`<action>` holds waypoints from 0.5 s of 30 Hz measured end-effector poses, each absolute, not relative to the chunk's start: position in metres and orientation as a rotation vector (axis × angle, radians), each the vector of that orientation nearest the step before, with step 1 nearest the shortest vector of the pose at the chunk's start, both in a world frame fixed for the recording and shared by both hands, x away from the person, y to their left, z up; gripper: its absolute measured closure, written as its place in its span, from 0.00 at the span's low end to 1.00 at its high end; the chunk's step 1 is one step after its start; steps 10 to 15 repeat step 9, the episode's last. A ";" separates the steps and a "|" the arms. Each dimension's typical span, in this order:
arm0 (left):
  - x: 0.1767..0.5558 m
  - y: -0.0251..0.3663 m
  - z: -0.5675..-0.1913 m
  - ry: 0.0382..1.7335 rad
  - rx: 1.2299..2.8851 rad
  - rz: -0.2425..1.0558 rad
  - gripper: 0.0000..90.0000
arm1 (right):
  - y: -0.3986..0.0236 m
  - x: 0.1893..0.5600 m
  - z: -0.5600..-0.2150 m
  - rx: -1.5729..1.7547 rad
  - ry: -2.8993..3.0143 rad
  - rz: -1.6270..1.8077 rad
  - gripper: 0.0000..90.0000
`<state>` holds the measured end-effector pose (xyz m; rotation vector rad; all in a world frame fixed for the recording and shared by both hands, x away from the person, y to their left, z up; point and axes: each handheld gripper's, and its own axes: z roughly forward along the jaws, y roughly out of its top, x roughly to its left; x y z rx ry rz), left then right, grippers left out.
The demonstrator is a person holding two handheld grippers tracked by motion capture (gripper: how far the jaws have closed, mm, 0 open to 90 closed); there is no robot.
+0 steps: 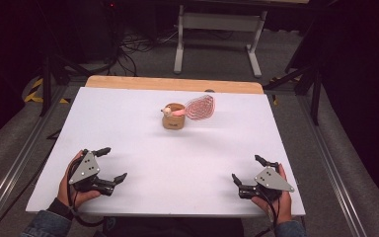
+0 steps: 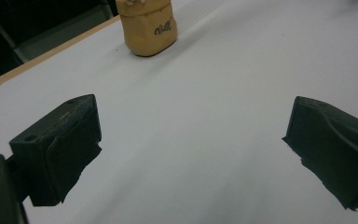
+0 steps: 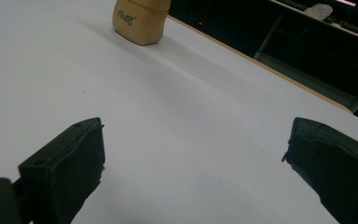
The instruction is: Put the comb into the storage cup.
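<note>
A tan cup (image 1: 173, 117) stands upright past the middle of the white table (image 1: 128, 123), with a pink handle leaning out of its top. A pink wire whisk head (image 1: 200, 107) sticks out to the cup's right. The same cup (image 2: 149, 26) appears at the top of the left gripper view and as the cup (image 3: 140, 19) in the right gripper view. My left gripper (image 1: 112, 164) rests near the front left, open and holding nothing. My right gripper (image 1: 247, 170) sits near the front right, open too, jaws wide apart.
A wooden strip (image 1: 172, 84) runs along the table's far edge. Behind it stand a white desk frame (image 1: 217, 29) and loose cables on the grey floor. Metal rails (image 1: 24, 158) flank the table on both sides.
</note>
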<state>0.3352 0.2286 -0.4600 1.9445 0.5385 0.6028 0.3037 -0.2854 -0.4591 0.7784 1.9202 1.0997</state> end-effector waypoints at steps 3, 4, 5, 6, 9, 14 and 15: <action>0.335 0.228 -0.459 0.540 1.942 0.608 0.05 | -0.286 0.303 -0.459 0.776 1.916 1.097 0.06; 0.335 0.228 -0.459 0.540 1.942 0.608 0.05 | -0.286 0.303 -0.459 0.776 1.916 1.097 0.06; 0.335 0.228 -0.459 0.545 1.941 0.618 0.05 | -0.286 0.303 -0.459 0.779 1.911 1.102 0.06; 0.334 0.228 -0.459 0.552 1.932 0.627 0.05 | -0.287 0.303 -0.459 0.783 1.907 1.105 0.06; 0.335 0.228 -0.458 0.565 1.916 0.635 0.05 | -0.287 0.302 -0.457 0.781 1.888 1.124 0.06; 0.335 0.228 -0.458 0.565 1.916 0.635 0.05 | -0.287 0.302 -0.457 0.781 1.888 1.124 0.06; 0.335 0.228 -0.458 0.565 1.916 0.635 0.05 | -0.287 0.302 -0.457 0.781 1.888 1.124 0.06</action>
